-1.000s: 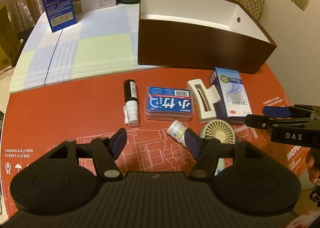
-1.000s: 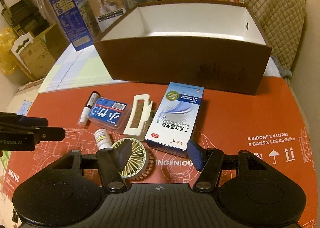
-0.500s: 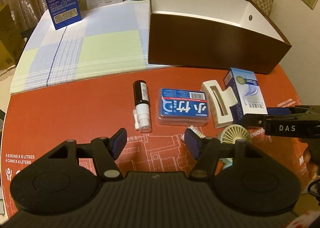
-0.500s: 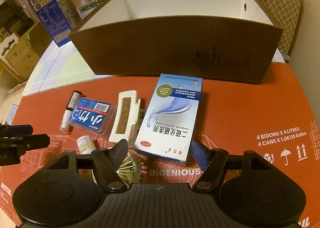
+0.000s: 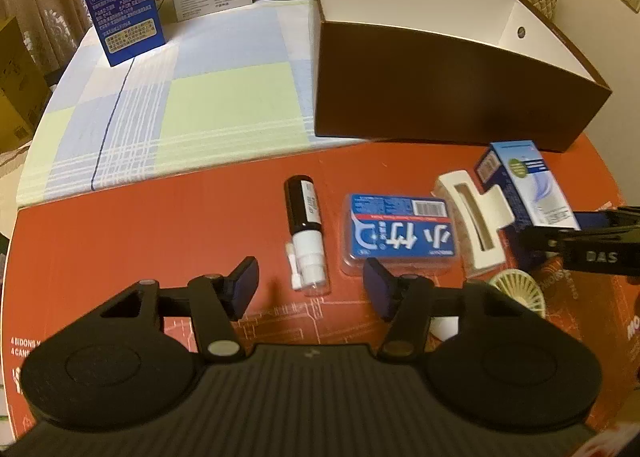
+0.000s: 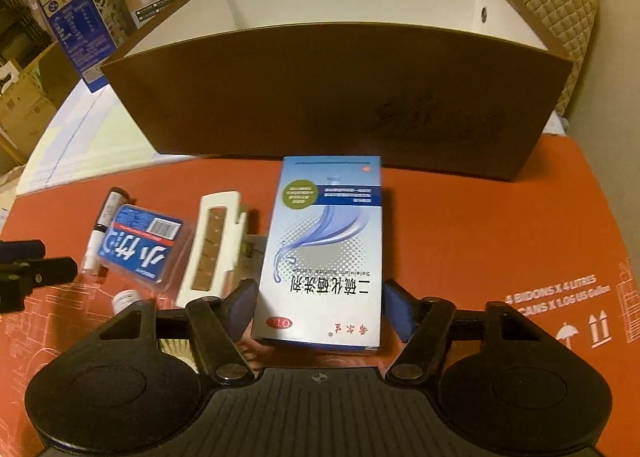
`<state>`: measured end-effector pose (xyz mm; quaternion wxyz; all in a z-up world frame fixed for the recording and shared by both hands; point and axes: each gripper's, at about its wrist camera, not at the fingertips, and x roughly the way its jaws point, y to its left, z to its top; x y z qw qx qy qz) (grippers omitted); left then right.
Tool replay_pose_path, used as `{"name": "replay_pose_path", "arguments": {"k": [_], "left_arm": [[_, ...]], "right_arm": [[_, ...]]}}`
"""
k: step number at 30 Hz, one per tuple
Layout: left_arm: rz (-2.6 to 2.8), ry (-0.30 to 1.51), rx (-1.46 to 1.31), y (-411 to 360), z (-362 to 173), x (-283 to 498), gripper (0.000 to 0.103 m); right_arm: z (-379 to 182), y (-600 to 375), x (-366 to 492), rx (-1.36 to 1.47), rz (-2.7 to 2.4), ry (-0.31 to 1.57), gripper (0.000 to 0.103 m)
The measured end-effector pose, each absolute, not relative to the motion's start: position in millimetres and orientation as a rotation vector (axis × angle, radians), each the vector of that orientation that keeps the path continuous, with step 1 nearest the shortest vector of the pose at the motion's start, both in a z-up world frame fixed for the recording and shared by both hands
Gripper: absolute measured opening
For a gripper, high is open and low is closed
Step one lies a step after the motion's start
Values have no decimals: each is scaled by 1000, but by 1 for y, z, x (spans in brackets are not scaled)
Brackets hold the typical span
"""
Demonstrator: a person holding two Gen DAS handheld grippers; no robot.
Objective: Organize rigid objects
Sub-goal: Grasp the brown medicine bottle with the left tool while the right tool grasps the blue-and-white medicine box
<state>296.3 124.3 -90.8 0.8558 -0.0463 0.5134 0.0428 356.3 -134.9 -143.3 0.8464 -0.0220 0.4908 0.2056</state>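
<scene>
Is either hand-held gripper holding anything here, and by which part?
Nothing is held yet. The right hand-held gripper, jaws closing, straddles the near end of the blue-and-white medicine box; the left hand-held gripper, also closing, is empty.

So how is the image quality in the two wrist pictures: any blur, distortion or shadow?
Left wrist view: warm dim light, the blue case slightly smeared, table edge bowed by the fisheye. Right wrist view: the brown box front wall bulges and is dark, the medicine box is sharp.
</scene>
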Motion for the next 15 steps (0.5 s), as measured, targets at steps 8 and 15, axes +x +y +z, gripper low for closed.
{"name": "replay_pose_path", "arguments": {"k": [8,15], "left_arm": [[94,1079,-97,135,-104,314,44],[74,1083,-80,135,-117,329,39]], "right_arm": [[-144,-158,365,5,355,1041,63],[-146,-158,372,8,356,1061,64]]}}
